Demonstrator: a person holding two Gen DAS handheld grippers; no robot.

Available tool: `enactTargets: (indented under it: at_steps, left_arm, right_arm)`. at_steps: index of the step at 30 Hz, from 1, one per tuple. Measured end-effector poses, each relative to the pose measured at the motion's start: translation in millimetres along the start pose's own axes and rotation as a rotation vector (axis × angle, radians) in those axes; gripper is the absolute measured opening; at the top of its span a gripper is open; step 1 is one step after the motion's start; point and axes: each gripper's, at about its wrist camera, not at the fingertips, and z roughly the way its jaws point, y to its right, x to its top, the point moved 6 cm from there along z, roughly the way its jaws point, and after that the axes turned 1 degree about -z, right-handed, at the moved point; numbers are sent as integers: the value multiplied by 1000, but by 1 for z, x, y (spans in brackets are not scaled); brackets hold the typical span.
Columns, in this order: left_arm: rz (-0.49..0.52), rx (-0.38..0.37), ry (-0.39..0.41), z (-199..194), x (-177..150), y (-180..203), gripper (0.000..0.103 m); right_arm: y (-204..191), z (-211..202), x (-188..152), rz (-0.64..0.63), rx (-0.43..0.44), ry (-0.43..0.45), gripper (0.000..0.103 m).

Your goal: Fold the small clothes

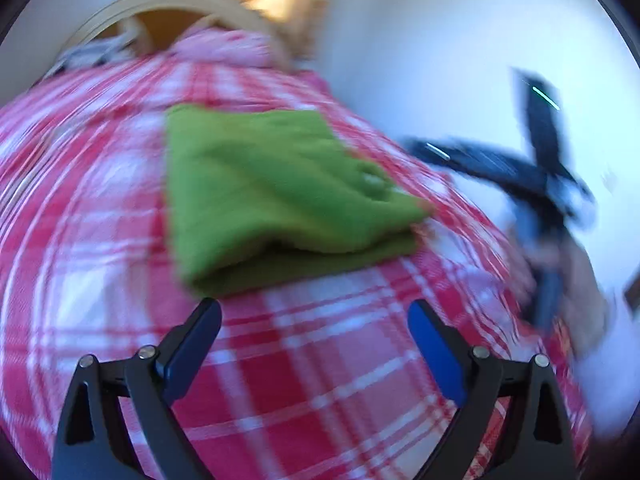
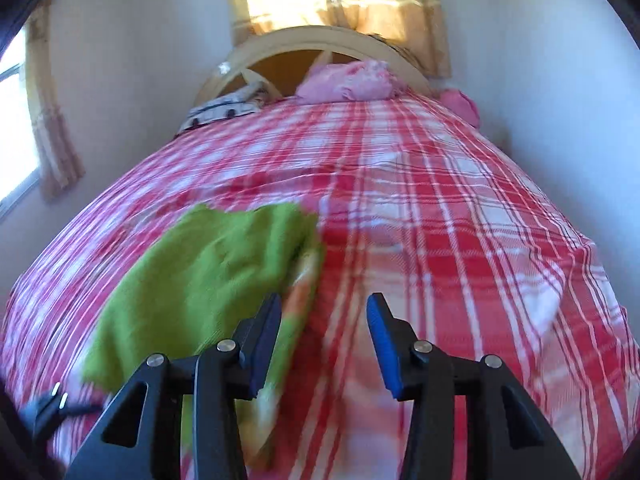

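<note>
Two grippers, both empty. My left gripper (image 1: 314, 320) hangs with its jaws spread wide just short of the folded green knit garment (image 1: 276, 196), touching nothing. That garment lies flat on the red-and-white plaid bedspread (image 1: 100, 208), doubled over, thick fold edge facing me. My right gripper (image 2: 324, 320) is spread too, its left finger just over the garment's right edge, where a lighter printed lining shows; contact unclear through blur. Judging by drape: soft, light, limp, not slippery. I'd pinch both layers at a corner, or the stack slides apart.
</note>
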Motion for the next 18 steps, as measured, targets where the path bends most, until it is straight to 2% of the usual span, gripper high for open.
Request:
enactTargets:
  at_steps: [2,4,7,10,12,13,18]
  left_arm:
    - [-85,31,9,-4,5,-22,96]
    - [-125,84,4,-6,7,-34,96]
    - [-111,154,-4,-13,4,-39,96]
    - [-82,189,3,-18,0,-42,96]
    - [-86,190,10,-23,-3,-45,96]
    - [-93,188,11,-25,-4,-48,96]
    - [-123,173,-1,-20,2,-63,96]
  right_arm:
    - [-16,-10,-10,-12,29,7,46]
    - [-29,-5,-16,-26,52,-11,46]
    - [-39,14,-24,-28,66,-53,46]
    - [-43,32,-32,-26,68,-104,44]
    - [-43,42,-43,-18,41,-154,17]
    - [-42,43,-47,-5,38,-163,10]
    - [-29,31,-60,165,83,-143,6]
